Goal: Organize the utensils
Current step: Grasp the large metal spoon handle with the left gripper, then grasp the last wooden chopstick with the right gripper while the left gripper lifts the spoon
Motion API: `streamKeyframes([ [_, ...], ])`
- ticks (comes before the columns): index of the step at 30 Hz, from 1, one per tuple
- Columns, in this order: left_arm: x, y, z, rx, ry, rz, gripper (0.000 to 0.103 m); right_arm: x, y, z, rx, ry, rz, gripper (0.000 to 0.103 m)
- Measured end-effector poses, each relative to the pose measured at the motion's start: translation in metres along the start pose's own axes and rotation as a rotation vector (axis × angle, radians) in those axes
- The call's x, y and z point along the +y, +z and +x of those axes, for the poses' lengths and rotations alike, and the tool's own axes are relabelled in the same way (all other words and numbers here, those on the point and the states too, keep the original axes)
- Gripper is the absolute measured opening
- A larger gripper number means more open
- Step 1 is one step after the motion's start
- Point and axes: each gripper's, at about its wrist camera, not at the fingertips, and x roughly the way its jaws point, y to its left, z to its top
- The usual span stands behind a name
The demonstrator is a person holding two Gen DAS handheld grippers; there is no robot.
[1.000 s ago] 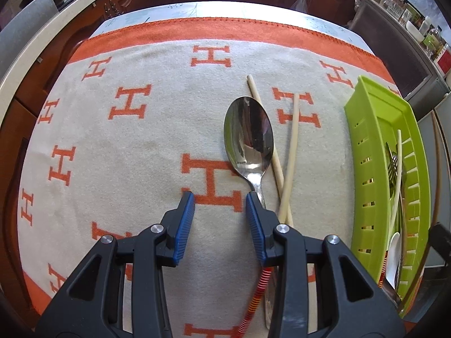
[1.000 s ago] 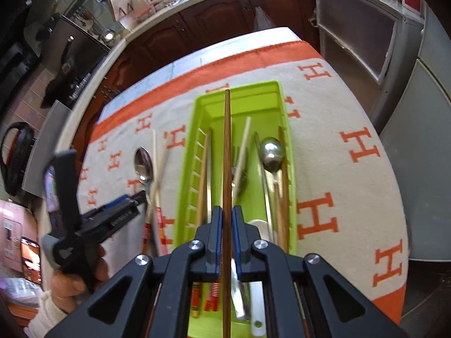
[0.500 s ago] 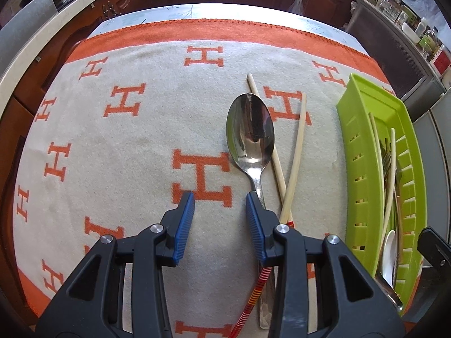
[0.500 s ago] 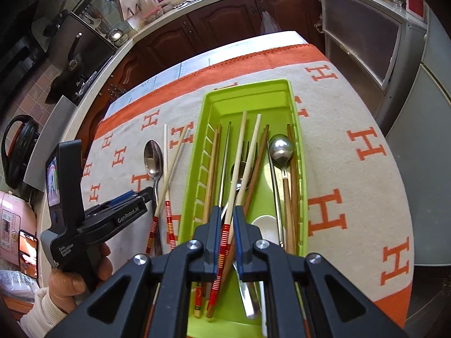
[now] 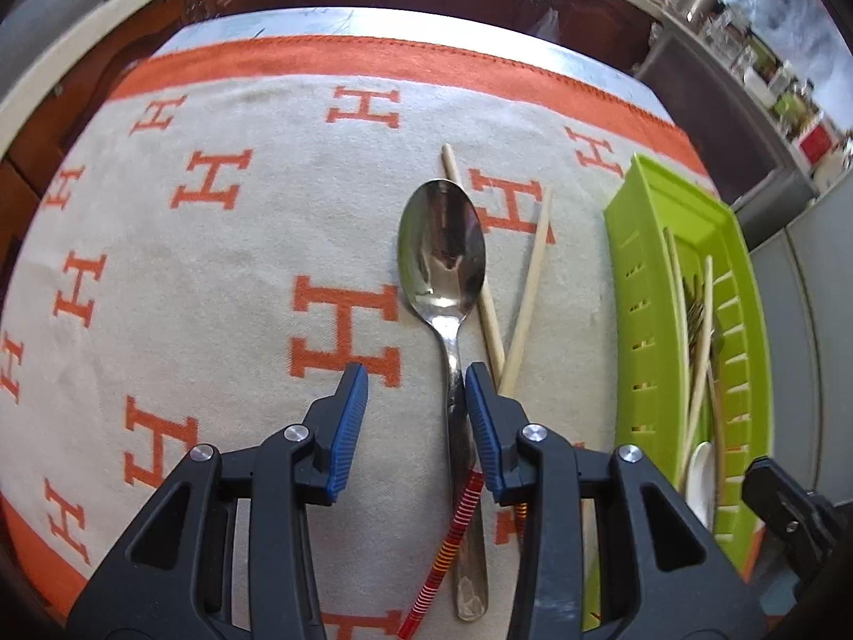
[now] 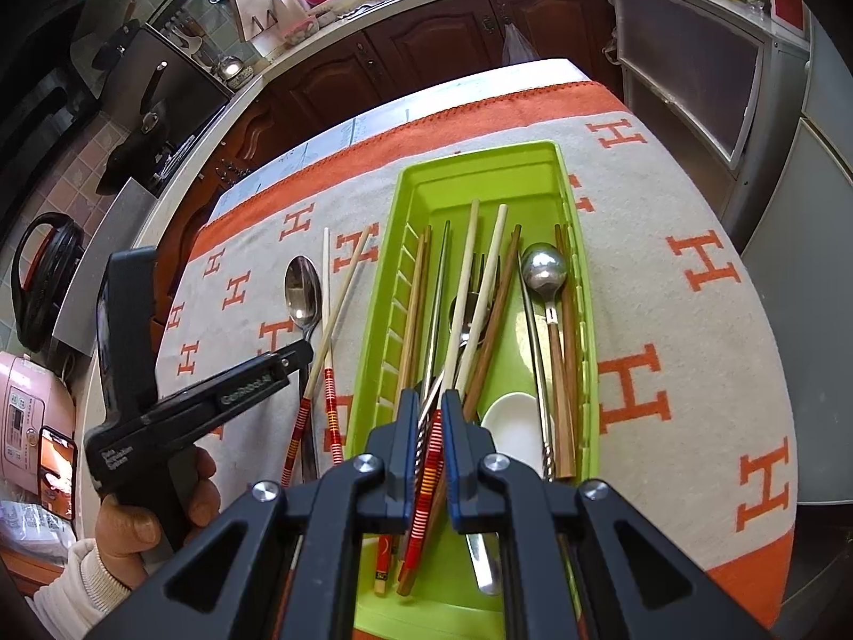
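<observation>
Left view, step: the left gripper (image 5: 416,389) hangs low over the spoon (image 5: 442,250), fingers wide and holding nothing; the handle runs up between them, close beside the right-hand finger (image 5: 482,421). I judge this the approach to picking up the spoon.
Left view, place: the spoon lies on the cloth (image 5: 213,277) at 12 o'clock from the gripper, bowl up; two chopsticks (image 5: 525,288) cross just at its 3 o'clock, and the tray (image 5: 629,288) stands further out at 3 o'clock.
Left view, next move: shift slightly toward 3 o'clock to centre the handle, lower, then close on the handle alone; the striped chopstick end lies under it and may come along.
Left view, change: a second ago the handle sat hidden behind the right-hand finger; now it shows between the fingers, and the spoon looks nearer.
Right view, step: the right gripper (image 6: 429,416) is over the near end of the tray (image 6: 480,170), fingers narrow; striped chopstick ends (image 6: 426,480) pass between them, but whether they are pinched I cannot tell.
Right view, place: the spoon (image 6: 303,290) and the loose chopsticks (image 6: 341,288) lie on the cloth at 9 o'clock of the tray, with the left gripper (image 6: 298,352) reaching them.
Right view, change: a second ago a dark chopstick stood clamped in these fingers; now it lies in the tray.
</observation>
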Motion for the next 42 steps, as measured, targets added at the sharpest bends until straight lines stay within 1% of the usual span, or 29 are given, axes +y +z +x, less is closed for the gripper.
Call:
streamKeyframes([
  [4, -0.019, -0.004, 0.003, -0.016, 0.099, 0.087, 0.035, 0.003, -0.002, -0.002, -0.008, -0.016, -0.017, 0.008],
  [6, -0.024, -0.006, 0.002, -0.028, 0.112, 0.098, 0.033, 0.005, -0.002, -0.002, -0.008, -0.018, -0.023, 0.008],
  [7, -0.023, -0.007, 0.001, -0.028, 0.095, 0.097, 0.026, 0.005, -0.002, -0.002, -0.007, -0.017, -0.025, 0.008],
  [8, -0.023, -0.007, 0.000, -0.027, 0.076, 0.106, 0.015, 0.006, -0.003, -0.001, -0.006, -0.019, -0.027, 0.008],
  [9, -0.024, -0.007, 0.000, -0.026, 0.072, 0.113, 0.007, 0.007, -0.004, -0.001, -0.004, -0.019, -0.030, 0.008],
  [10, -0.023, -0.007, -0.001, -0.026, 0.074, 0.115, 0.006, 0.008, -0.004, 0.000, -0.001, -0.017, -0.033, 0.008],
  [12, -0.014, -0.007, -0.003, -0.023, 0.035, 0.088, 0.006, 0.011, -0.005, 0.000, 0.003, -0.009, -0.042, 0.008],
  [17, 0.021, -0.008, -0.006, 0.040, -0.129, -0.024, 0.005, 0.023, -0.005, 0.000, 0.000, 0.020, -0.077, 0.008],
  [19, 0.036, -0.011, -0.007, 0.052, -0.168, -0.056, 0.005, 0.030, -0.005, 0.003, 0.009, 0.034, -0.093, 0.008],
  [21, 0.049, -0.015, -0.010, 0.051, -0.170, -0.078, 0.005, 0.038, -0.003, 0.007, 0.023, 0.047, -0.107, 0.008],
  [27, 0.078, -0.024, -0.018, 0.039, -0.133, -0.109, 0.005, 0.067, 0.011, 0.031, 0.086, 0.090, -0.134, 0.008],
  [30, 0.087, -0.029, -0.019, 0.035, -0.144, -0.122, 0.005, 0.079, 0.022, 0.052, 0.132, 0.093, -0.116, 0.009],
  [32, 0.091, -0.031, -0.021, 0.030, -0.145, -0.123, 0.005, 0.086, 0.027, 0.067, 0.164, 0.074, -0.098, 0.018],
  [33, 0.092, -0.032, -0.022, 0.028, -0.146, -0.123, 0.005, 0.090, 0.028, 0.075, 0.175, 0.065, -0.096, 0.029],
  [34, 0.094, -0.034, -0.024, 0.027, -0.150, -0.123, 0.005, 0.093, 0.030, 0.081, 0.184, 0.049, -0.099, 0.035],
  [37, 0.100, -0.037, -0.028, 0.016, -0.158, -0.125, 0.005, 0.104, 0.029, 0.101, 0.209, -0.014, -0.117, 0.036],
  [38, 0.101, -0.038, -0.029, 0.011, -0.158, -0.123, 0.004, 0.107, 0.029, 0.108, 0.217, -0.049, -0.124, 0.036],
  [42, 0.107, -0.042, -0.035, -0.002, -0.172, -0.128, 0.001, 0.121, 0.024, 0.124, 0.231, -0.164, -0.204, 0.035],
])
